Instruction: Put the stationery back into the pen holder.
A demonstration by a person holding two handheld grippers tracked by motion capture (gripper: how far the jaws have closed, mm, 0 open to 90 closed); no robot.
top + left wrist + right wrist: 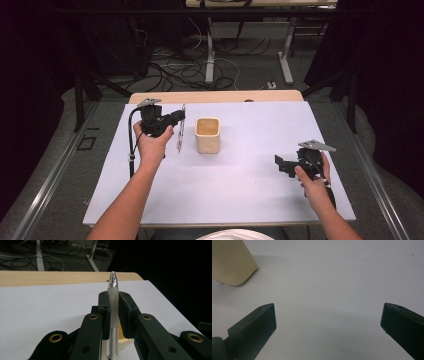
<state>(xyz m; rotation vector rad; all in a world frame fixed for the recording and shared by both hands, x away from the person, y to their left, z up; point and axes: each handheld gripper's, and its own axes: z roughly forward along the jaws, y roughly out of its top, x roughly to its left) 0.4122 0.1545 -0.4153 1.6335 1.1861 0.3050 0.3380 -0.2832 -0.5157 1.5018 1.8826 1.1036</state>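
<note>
One white tabletop [240, 190] carries a cream cup [207, 135]; cables litter the dark floor [185, 70] beyond. Left gripper [113, 302] clamps a clear pen [113, 297] beside the cup; right gripper [328, 320] is spread wide above bare board.

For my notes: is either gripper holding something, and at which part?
The left gripper holds a clear pen on its frosted grip section, just behind the tip. The right gripper is open and holds nothing.

Overhead light fell evenly on the white counter [240, 190], while the surroundings stayed very dark. The cup [207, 135] cast a soft, faint shadow. The left tool's view was sharp at the pen [113, 297]; the right tool's view looked soft, slightly grainy.
</note>
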